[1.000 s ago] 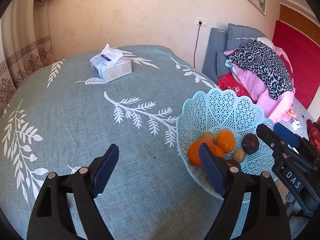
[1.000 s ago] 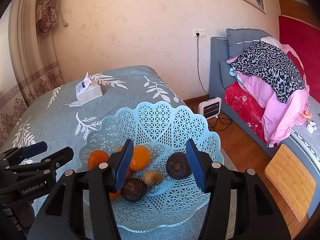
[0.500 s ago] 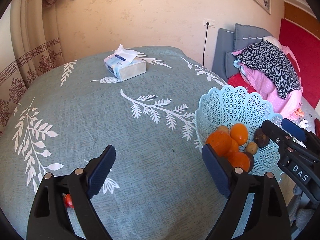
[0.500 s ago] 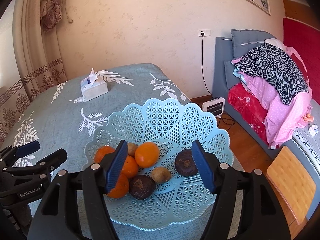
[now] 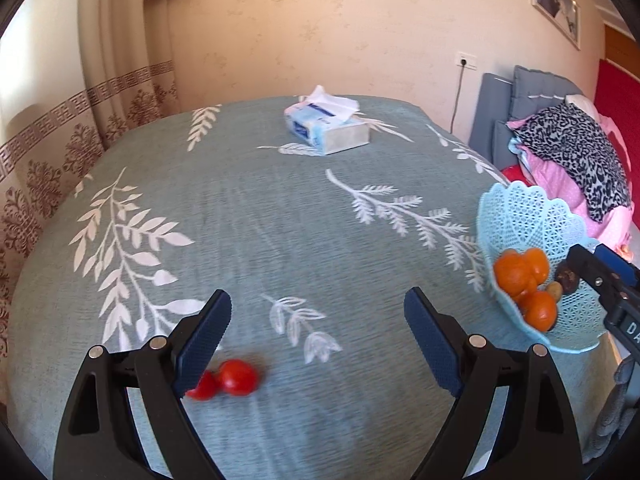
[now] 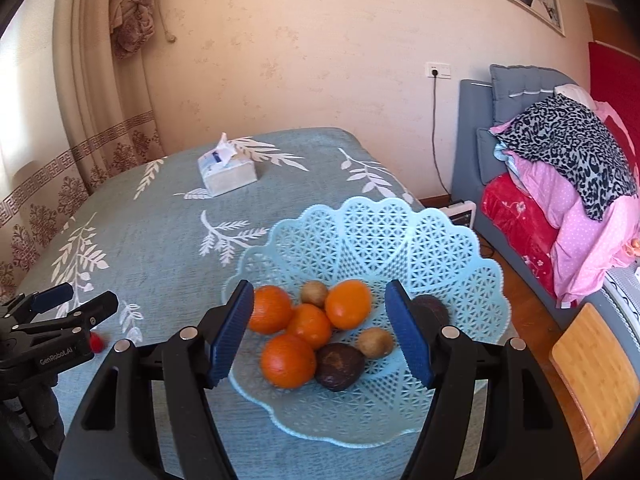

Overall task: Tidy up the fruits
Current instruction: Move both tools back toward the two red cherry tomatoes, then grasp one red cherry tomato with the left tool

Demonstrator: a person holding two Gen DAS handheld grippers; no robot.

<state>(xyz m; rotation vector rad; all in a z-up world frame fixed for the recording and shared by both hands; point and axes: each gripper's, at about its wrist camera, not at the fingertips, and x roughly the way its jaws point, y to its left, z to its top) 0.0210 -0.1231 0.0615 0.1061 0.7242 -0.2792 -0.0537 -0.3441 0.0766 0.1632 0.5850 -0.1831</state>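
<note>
A light blue lattice basket [image 6: 420,240] sits near the table's right edge and holds several oranges [image 6: 348,309], two dark fruits [image 6: 339,366] and two small brown fruits [image 6: 374,342]. My right gripper [image 6: 320,334] is open and empty above the basket's near side. Two small red fruits [image 5: 238,377] lie on the tablecloth, the left one partly hidden by my left finger. My left gripper [image 5: 318,340] is open and empty, just above and behind them. The basket also shows in the left wrist view [image 5: 528,216]. A red fruit [image 6: 96,342] peeks from behind the left gripper in the right wrist view.
A tissue box [image 5: 326,126] stands at the far side of the teal leaf-print tablecloth [image 5: 248,208]. A curtain [image 5: 120,92] hangs at left. A bed with piled clothes [image 6: 560,168] is at right, beyond the table edge.
My left gripper has swung left, away from the basket, bringing the two red fruits into view. My right gripper has pulled back a little from the basket.
</note>
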